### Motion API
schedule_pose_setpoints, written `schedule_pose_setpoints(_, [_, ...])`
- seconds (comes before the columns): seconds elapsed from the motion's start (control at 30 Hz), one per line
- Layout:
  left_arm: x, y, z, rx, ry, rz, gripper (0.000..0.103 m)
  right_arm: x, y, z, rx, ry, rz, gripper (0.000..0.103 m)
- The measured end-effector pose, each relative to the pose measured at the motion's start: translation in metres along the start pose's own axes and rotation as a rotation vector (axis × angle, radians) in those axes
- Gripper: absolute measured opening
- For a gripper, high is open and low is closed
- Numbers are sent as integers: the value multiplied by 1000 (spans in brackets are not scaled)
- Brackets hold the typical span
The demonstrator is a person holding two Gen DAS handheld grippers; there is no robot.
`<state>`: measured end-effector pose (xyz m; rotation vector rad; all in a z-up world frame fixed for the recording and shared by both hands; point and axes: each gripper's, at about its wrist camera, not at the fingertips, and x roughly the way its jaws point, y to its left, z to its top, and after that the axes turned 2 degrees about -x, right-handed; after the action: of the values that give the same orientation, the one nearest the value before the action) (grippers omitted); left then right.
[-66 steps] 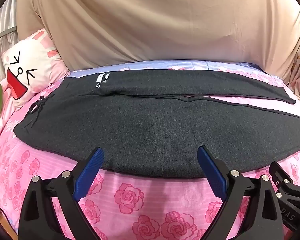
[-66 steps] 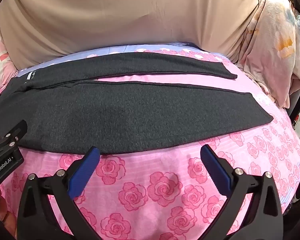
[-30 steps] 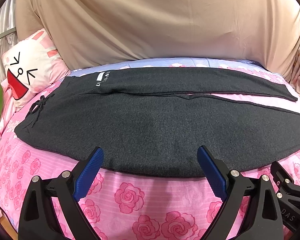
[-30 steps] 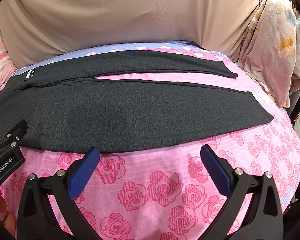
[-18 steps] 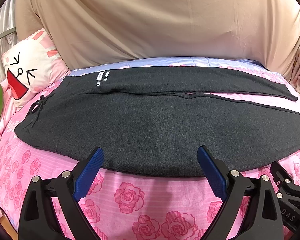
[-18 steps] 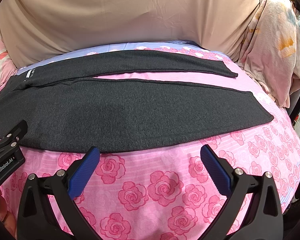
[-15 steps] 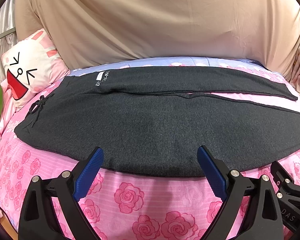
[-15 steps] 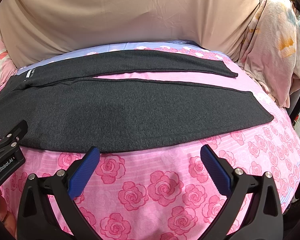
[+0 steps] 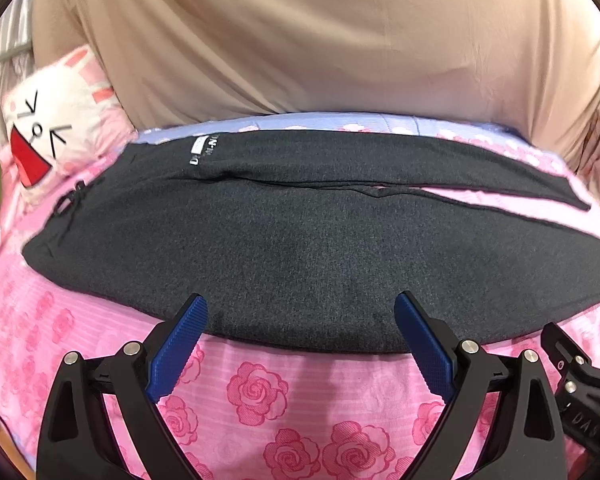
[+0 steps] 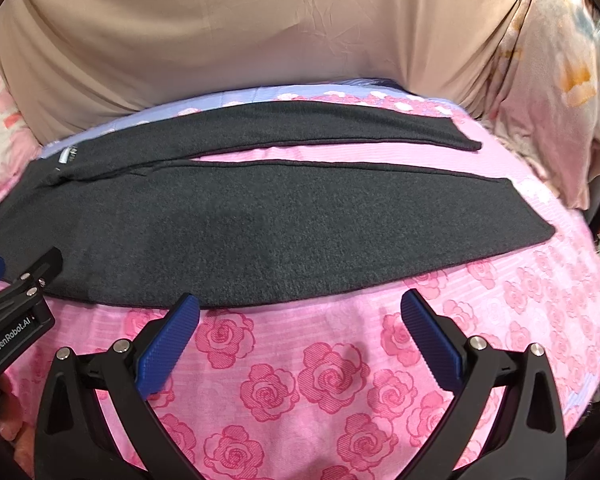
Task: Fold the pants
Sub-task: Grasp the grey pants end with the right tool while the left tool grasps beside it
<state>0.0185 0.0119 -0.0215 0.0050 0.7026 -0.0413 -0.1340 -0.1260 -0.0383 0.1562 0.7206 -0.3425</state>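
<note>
Left wrist view: almost nothing different from moments ago, only a slight drift of the frame, with the pants (image 9: 300, 240) lying as flat as before. Spread across the bed (image 9: 260, 396) on pink rose sheets, waistband to the left near the rabbit pillow (image 9: 56, 120), legs running right, the far leg split off from the near one by a narrow pink gap. No fold begun, judging by the lie of the cloth. Left gripper (image 9: 300, 328) spread wide and empty, poised just short of the near hem, pads not touching fabric. Right wrist view: right gripper (image 10: 300, 320) likewise parted and holding nothing, over bare sheet just short of the near leg (image 10: 300, 232). Likely meaning: a pause before the first grasp along the near edge, probably to bring the near leg over the far leg (image 10: 320, 128).
</note>
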Motion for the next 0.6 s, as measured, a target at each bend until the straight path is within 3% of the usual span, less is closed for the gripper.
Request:
schedule_pose_setpoints(0.1, [-2, 12, 2, -37, 14, -14, 93, 10, -19, 10, 25, 40, 45, 98])
schedule_pose_setpoints(0.17, [-4, 20, 10, -26, 30, -7, 93, 17, -42, 20, 87, 21, 68, 98])
schedule_pose_setpoints(0.4, [-12, 80, 77, -71, 0, -86, 93, 80, -147, 107, 91, 15, -10, 98])
schedule_pose_setpoints(0.47, [-2, 99, 100, -83, -2, -56, 93, 112, -174, 134, 80, 44, -11, 90])
schedule_pose_setpoints(0.5, [6, 109, 112, -90, -1, -35, 93, 126, -184, 144, 74, 59, -9, 74])
schedule_pose_setpoints(0.6, [42, 146, 156, -85, 0, 98, 93, 173, -217, 177, 122, 111, 10, 70])
